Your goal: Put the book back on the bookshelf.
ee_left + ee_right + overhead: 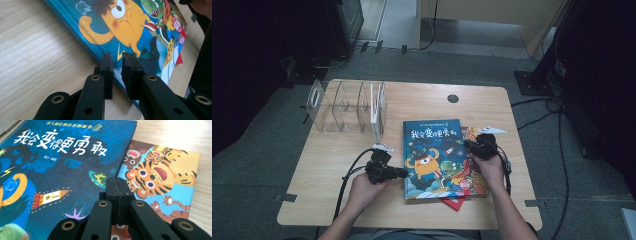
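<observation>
Watching the blue book (433, 157) lying on top of a tiger book (165, 185) and a red one (454, 202) near the table's (327, 195) front edge. I'm holding the left gripper (117, 57) at its left edge, jaws slightly parted, nothing pinched, the edge sitting just past the tips. I'm keeping the right gripper (118, 185) clenched empty over the right edge, where blue overlaps tiger. A clear rack (347, 105) is standing well apart at the back left. Bare wood is lying open to the left and behind.
</observation>
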`<state>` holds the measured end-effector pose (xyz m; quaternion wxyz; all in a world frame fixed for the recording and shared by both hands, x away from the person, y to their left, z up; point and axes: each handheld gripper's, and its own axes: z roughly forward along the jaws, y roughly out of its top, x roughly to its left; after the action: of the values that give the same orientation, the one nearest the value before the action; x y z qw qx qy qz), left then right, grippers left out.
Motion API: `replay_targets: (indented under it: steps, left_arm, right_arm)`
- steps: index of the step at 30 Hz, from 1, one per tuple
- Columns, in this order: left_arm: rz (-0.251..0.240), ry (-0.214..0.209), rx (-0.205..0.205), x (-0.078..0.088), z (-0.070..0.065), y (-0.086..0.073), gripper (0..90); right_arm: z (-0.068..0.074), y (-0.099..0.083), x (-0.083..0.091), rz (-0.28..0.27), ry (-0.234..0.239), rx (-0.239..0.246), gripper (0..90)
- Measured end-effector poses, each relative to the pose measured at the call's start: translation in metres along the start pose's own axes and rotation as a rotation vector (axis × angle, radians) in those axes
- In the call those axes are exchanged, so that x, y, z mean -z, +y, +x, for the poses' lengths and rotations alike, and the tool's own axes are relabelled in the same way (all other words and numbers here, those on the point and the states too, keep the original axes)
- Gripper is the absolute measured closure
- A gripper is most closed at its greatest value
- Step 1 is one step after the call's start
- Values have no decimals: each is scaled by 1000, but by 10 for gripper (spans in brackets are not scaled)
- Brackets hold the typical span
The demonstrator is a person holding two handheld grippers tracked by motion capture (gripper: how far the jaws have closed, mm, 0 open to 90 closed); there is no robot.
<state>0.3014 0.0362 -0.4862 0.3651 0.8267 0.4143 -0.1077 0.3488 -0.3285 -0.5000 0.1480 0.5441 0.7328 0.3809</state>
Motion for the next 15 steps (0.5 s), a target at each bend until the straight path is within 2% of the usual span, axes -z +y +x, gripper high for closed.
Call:
replay_targets:
  steps: [2, 4, 8, 11, 15]
  left_arm:
    - [-1, 20, -12, 0, -4, 0, 799]
    - [-2, 23, -10, 0, -4, -1, 800]
    - [-3, 28, -8, 0, -4, -1, 825]
    - [-1, 34, -10, 0, -4, 0, 830]
    - [9, 0, -19, -5, -7, 2, 843]
  right_arm:
    - [0, 1, -1, 2, -1, 1, 900]
    - [-1, 3, -2, 6, 7, 11, 900]
    - [-4, 4, 0, 9, 26, -8, 889]
    - [-3, 4, 4, -1, 16, 9, 895]
    - [0, 3, 12, -22, 10, 30, 900]
